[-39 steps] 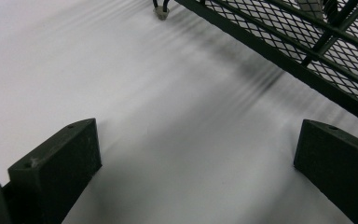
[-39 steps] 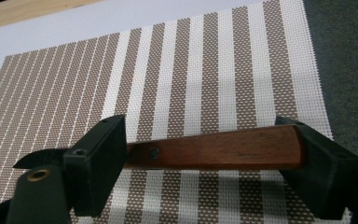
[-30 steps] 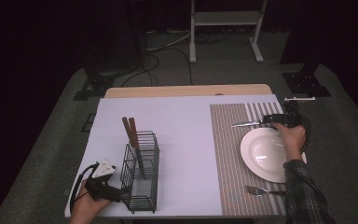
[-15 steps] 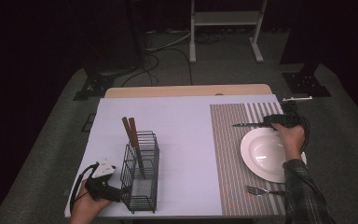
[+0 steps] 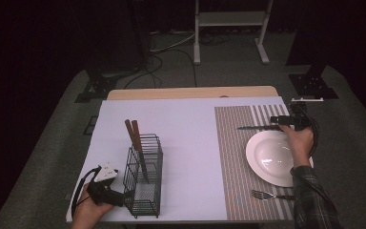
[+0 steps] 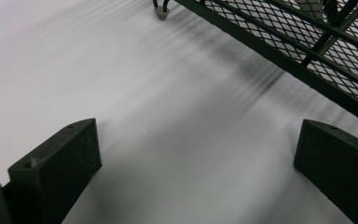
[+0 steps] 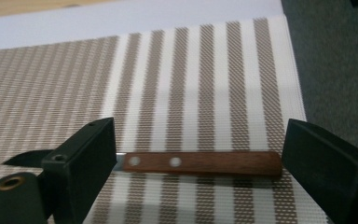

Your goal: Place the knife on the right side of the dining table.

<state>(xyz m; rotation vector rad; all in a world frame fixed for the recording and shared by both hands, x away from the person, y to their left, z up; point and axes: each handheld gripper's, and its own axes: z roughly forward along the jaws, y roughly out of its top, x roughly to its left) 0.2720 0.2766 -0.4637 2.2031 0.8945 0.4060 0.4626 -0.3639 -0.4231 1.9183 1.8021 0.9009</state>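
A knife with a wooden handle (image 7: pixel 200 163) lies flat on the striped placemat (image 7: pixel 191 84), its dark blade pointing left. My right gripper (image 7: pixel 196 173) is open, one jaw at each end of the handle. In the high view the knife (image 5: pixel 259 127) lies just above the white plate (image 5: pixel 271 157), with the right gripper (image 5: pixel 280 124) at its handle end. My left gripper (image 5: pixel 119 198) rests low at the table's front left, open, against the black wire basket (image 5: pixel 145 176). In the left gripper view, that gripper (image 6: pixel 196 158) has bare white table between its jaws, and the basket's mesh (image 6: pixel 307 56) is at the upper right.
Two wooden-handled utensils (image 5: pixel 133 133) stand in the basket. A fork (image 5: pixel 267 194) lies on the placemat (image 5: pixel 233 143) below the plate. The white table cover (image 5: pixel 190 143) spreads between basket and placemat. Dark floor, stands and cables lie beyond the table's far edge.
The right hand and its gripper have shifted slightly to the right along the knife. The knife lies where it was. The left gripper has not moved.
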